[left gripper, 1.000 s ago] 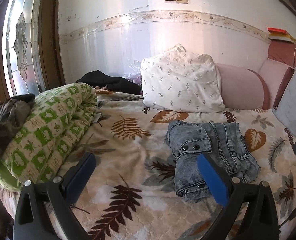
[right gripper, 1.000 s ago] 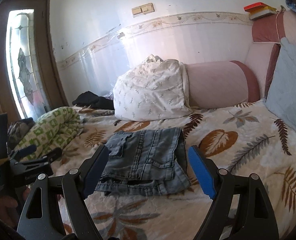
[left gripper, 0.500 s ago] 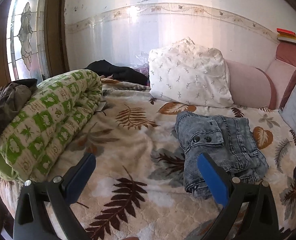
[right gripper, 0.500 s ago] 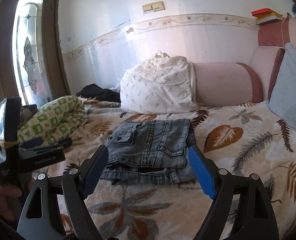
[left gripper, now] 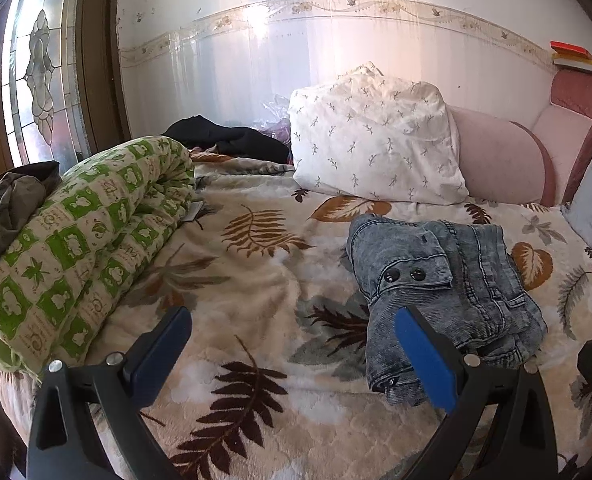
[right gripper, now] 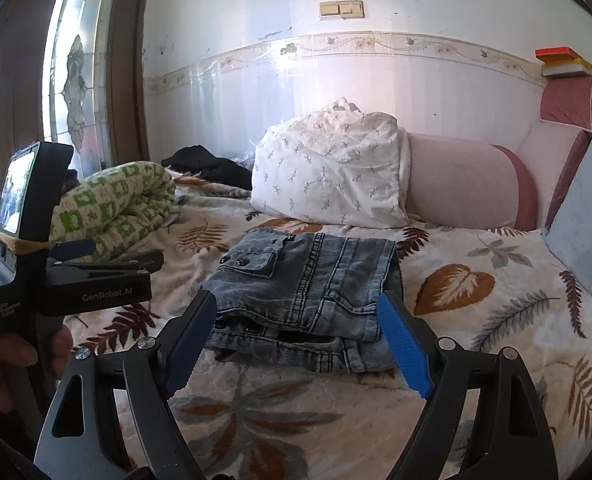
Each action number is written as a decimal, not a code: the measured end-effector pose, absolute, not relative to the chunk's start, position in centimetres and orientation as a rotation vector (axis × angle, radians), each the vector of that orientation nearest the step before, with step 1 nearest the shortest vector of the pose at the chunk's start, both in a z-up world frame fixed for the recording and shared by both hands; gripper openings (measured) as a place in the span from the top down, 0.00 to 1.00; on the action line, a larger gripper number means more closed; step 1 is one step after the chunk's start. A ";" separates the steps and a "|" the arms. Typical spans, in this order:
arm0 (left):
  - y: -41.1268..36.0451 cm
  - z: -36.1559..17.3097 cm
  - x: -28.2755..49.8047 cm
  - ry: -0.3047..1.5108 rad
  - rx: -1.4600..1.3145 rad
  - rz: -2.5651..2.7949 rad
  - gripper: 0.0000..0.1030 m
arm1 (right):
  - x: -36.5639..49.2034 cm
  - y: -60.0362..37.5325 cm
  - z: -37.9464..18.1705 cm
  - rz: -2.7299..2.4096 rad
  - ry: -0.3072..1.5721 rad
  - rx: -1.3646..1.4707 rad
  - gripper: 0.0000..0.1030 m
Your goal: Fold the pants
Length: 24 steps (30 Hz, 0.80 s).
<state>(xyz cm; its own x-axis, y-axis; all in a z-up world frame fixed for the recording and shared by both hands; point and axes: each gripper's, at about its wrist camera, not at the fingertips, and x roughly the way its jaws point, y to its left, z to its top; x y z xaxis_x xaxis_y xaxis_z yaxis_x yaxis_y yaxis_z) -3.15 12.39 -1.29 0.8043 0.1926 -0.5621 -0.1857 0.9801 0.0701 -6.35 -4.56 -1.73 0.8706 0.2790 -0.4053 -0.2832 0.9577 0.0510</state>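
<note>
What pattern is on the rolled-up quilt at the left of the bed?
The rolled quilt has a green-and-cream checked print with small leaf motifs, clearest in the left wrist view.

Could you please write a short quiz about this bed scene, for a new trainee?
1. True or false: the jeans lie folded on the bed.
2. What stands directly behind the jeans? A) the white pillow B) the green quilt C) a basket
3. Fill in: the right gripper is ____ and holds nothing; so does the left gripper.

Key: 1 true; 2 A; 3 open.
</note>
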 end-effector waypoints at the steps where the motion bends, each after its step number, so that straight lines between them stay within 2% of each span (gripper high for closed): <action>1: 12.4 -1.4 -3.0 0.605 0.013 0.204 0.00 | -6.2 -4.6 -1.8 0.291 0.426 -0.009 0.20; 24: 12.0 -1.8 -2.5 0.623 0.031 0.195 0.00 | -4.6 -5.5 -2.5 0.265 0.470 0.037 0.19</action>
